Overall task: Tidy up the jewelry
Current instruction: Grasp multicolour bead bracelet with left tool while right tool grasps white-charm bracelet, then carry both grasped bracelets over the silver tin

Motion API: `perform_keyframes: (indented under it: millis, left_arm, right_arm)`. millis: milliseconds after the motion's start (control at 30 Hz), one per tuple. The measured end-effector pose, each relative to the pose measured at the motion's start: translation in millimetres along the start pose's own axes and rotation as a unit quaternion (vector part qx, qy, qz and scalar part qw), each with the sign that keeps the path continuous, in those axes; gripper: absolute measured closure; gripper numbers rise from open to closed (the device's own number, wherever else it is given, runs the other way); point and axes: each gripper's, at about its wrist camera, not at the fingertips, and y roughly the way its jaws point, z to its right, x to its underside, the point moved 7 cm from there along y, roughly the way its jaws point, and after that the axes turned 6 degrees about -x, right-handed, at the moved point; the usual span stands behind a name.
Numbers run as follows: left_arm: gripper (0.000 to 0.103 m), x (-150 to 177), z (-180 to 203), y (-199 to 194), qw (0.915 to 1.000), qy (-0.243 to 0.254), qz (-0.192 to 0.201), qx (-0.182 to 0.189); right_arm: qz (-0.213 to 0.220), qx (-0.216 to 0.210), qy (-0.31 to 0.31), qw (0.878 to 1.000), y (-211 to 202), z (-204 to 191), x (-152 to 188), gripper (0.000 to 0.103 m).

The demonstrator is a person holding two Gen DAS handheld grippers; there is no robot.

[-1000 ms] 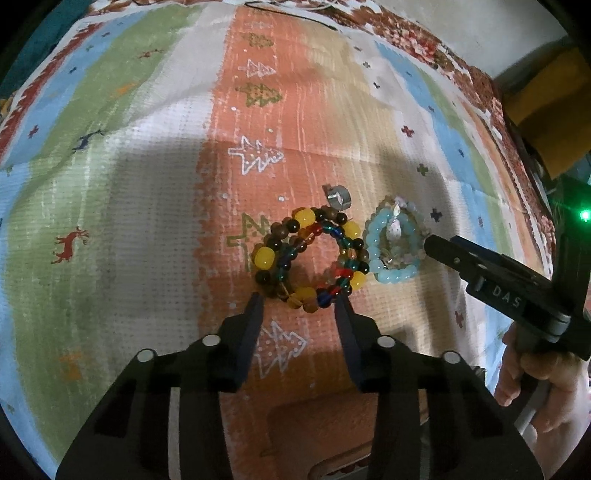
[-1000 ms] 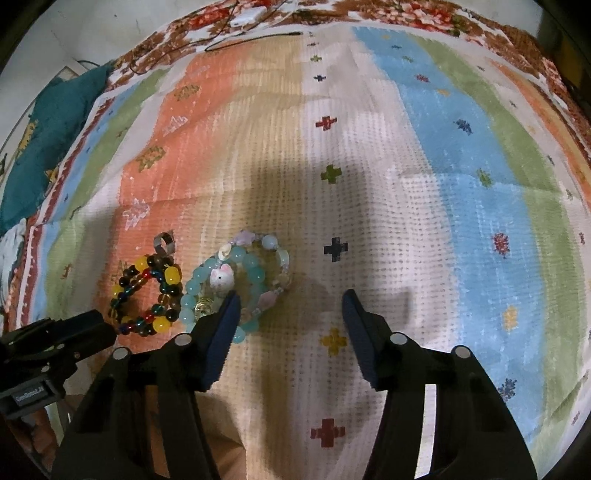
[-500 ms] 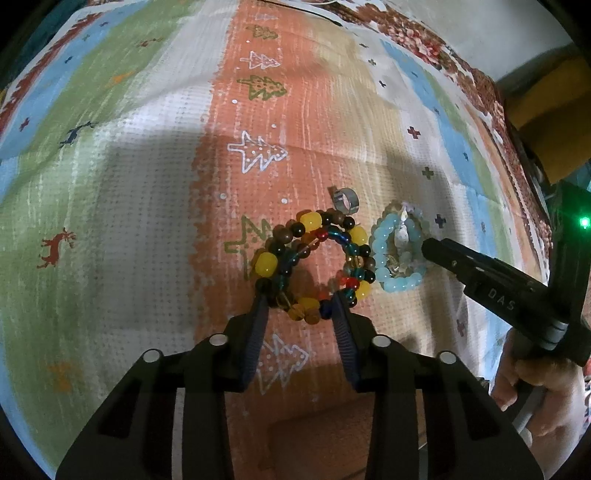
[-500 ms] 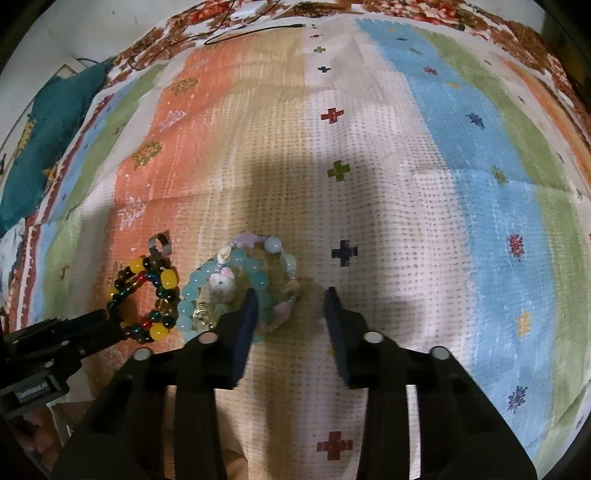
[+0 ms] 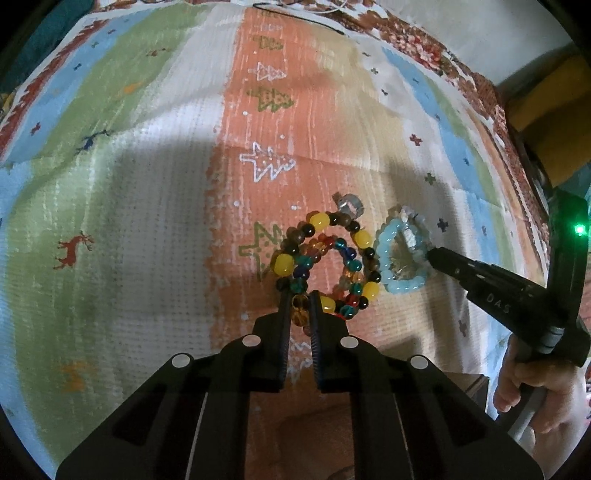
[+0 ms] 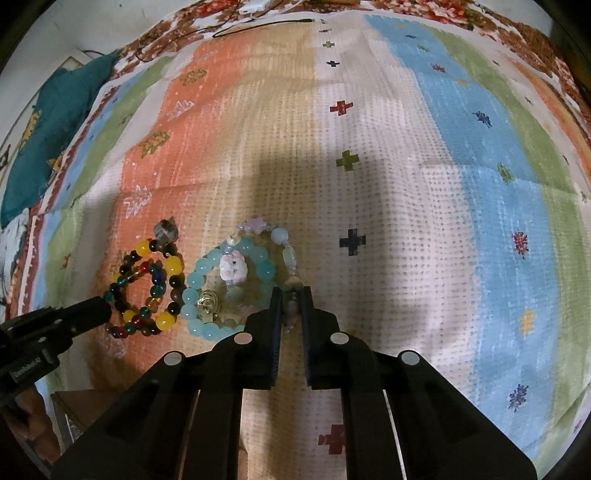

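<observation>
Multicoloured bead bracelets (image 5: 325, 266) with yellow, brown and blue beads lie on the striped cloth. My left gripper (image 5: 300, 301) is shut on their near edge, on amber beads. A silver ring (image 5: 350, 205) lies just beyond them. To their right lie pale blue bracelets (image 5: 402, 258), one with a white bunny charm (image 6: 233, 266) and a gold charm (image 6: 207, 303). My right gripper (image 6: 291, 295) is shut on the pastel bead bracelet (image 6: 290, 258) at its near right side. The multicoloured bracelets (image 6: 147, 288) also show at the left of the right wrist view.
The patterned cloth (image 6: 406, 184) covers the whole surface. A black cable (image 6: 266, 26) lies at its far edge. A teal cushion (image 6: 48, 125) sits far left. A brown box corner (image 6: 74, 417) is near the left gripper's hand.
Both grippers have closed: the left on the near beads of the multicoloured bracelets, the right on the pastel bracelet's near side. Both moved slightly forward.
</observation>
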Motion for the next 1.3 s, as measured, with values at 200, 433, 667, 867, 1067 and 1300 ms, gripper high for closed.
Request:
perform_keyframes:
  millis: [200, 433, 667, 867, 1067, 1300]
  left_arm:
    - [0.094, -4, 5, -15, 0.9998, 0.011, 0.017, -0.001]
    - [0.094, -8, 11, -35, 0.9993, 0.015, 0.034, 0.012]
    - [0.094, -4, 10, -45, 0.9989, 0.014, 0.044, 0.007]
    - [0.094, -6, 13, -60, 0.9981, 0.011, 0.059, 0.012]
    - [0.094, -4, 17, -71, 0.9974, 0.013, 0.069, 0.015]
    - [0.094, 1, 22, -82, 0.9965, 0.017, 0.08, 0.015]
  right_arm:
    - [0.006, 0.005, -0.012, 1.0, -9, -4, 0, 0.092]
    - [0.028, 0.0, -0.029, 0.999, -33, -18, -2, 0.092]
    - [0.042, 0.003, -0.052, 0.998, -50, -31, 4, 0.092]
    - [0.05, -0.001, -0.057, 0.997, -62, -37, 6, 0.092]
    - [0.058, -0.005, -0.065, 0.996, -74, -44, 11, 0.092]
    - [0.072, -0.013, -0.071, 0.995, -91, -52, 15, 0.092]
